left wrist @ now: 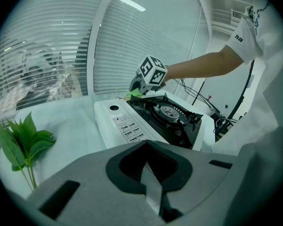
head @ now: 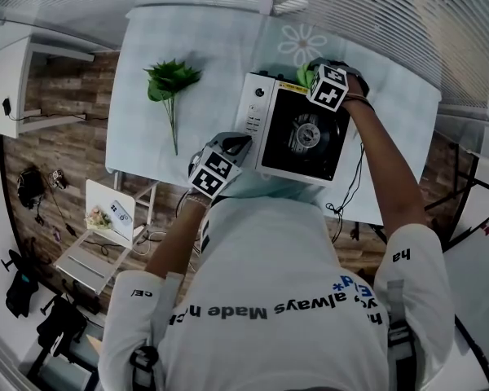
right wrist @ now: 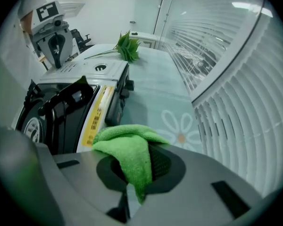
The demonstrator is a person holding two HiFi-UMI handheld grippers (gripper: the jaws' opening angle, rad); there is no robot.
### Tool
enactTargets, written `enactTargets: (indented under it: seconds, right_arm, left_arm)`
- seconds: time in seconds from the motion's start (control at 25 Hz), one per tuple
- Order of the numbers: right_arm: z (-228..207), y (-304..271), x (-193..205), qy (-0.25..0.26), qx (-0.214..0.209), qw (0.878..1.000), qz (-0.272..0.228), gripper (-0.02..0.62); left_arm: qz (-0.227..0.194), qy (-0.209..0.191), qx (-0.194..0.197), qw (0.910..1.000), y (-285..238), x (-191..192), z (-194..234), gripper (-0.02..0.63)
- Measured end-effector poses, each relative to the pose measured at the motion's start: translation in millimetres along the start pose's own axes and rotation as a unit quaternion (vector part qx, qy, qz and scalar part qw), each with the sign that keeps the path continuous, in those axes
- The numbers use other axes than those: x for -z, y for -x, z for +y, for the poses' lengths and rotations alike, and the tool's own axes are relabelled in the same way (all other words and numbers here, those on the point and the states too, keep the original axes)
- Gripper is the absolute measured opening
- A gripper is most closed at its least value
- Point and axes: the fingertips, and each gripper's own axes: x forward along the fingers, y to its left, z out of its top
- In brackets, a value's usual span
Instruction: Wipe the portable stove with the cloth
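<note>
Right gripper [right wrist: 134,182] pinches cloth [right wrist: 127,142] at stove [head: 257,112] edge — left gripper [left wrist: 151,187] (closed) beside.

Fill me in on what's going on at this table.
A person holds a tool in each hand. The right tool is clamped on a green cloth at the far edge of the portable stove. The left tool is shut and empty, beside its control panel. A leafy sprig lies apart on the table.
</note>
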Motion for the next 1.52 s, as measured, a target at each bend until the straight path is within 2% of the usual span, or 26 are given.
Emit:
enactTargets:
  seconds: [0.16, 0.32, 0.52, 0.68, 0.8, 1.0, 1.16, 1.32, 1.52]
  right_arm:
    - [-3, -2, -23, -0.004, 0.01, 1.0, -0.01, 0.023]
    - [-5, -1, -22, 0.001, 0.023, 1.0, -0.001, 0.023]
    - [-21, 15, -28, 0.013, 0.08, 0.997, 0.006, 0.023]
    - [-37, 37, -57, 0.027, 0.124, 0.992, -0.015, 0.023]
    - [-40, 50, -96, 0.034, 0.136, 0.989, -0.047, 0.023]
    - [-19, 45, -162, 0.071, 0.116, 0.988, -0.077, 0.023]
    - [5, 22, -199, 0.106, 0.092, 0.987, -0.072, 0.023]
    - [24, -3, -221, 0.129, 0.06, 0.989, -0.049, 0.023]
    - [45, -36, -210, 0.133, 0.002, 0.991, 0.023, 0.023]
  left_arm:
    - [-0.003, 0.0, 0.001, 1.0, 0, -1, -1, 0.011]
    - [-0.012, -0.005, -0.001, 0.9999, 0, 0, 0, 0.012]
    - [-0.022, -0.018, -0.023, 0.9993, 4, 5, -4, 0.012]
    - [-0.029, -0.006, -0.018, 0.9994, 13, 8, -8, 0.012]
    - [-0.028, -0.006, -0.01, 0.9995, 18, 13, -13, 0.012]
    - [-0.024, -0.002, 0.005, 0.9997, 22, 23, -24, 0.012]
    - [-0.022, -0.001, 0.013, 0.9997, 22, 32, -29, 0.012]
    - [-0.025, -0.001, 0.018, 0.9995, 23, 33, -30, 0.012]
    - [-0.022, -0.007, 0.025, 0.9994, 26, 34, -34, 0.012]
